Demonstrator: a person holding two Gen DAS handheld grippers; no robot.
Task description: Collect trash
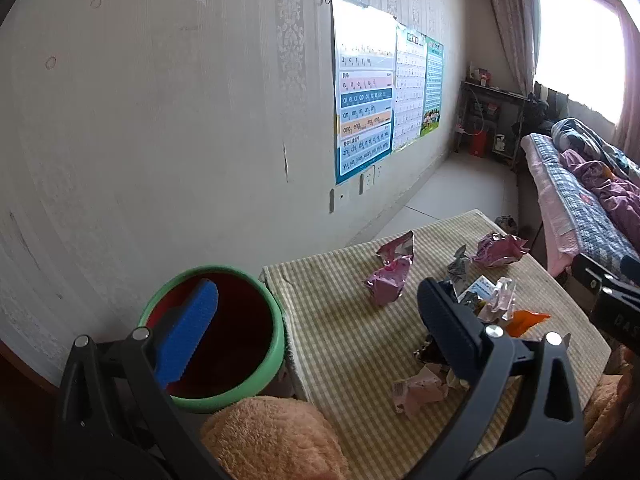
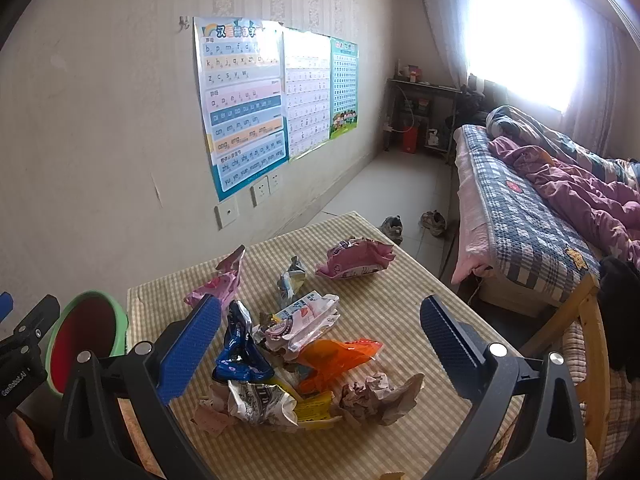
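Observation:
Several crumpled snack wrappers lie on a table with a striped cloth (image 2: 392, 304): a pink bag (image 2: 354, 260), a blue wrapper (image 2: 238, 350), an orange wrapper (image 2: 336, 354) and crumpled paper (image 2: 376, 396). A green-rimmed bin (image 1: 224, 340) with a dark red inside stands at the table's left end. My left gripper (image 1: 316, 332) is open and empty, one finger over the bin, the other over the cloth near a pink wrapper (image 1: 390, 280). My right gripper (image 2: 320, 344) is open above the wrapper pile, holding nothing.
A wall with learning posters (image 2: 244, 104) runs along the left. A bed with a checked quilt (image 2: 536, 216) stands to the right, shoes (image 2: 432, 222) on the floor beside it. A wooden chair frame (image 2: 580, 320) is at the table's right. Something orange and plush (image 1: 272, 436) sits near the bin.

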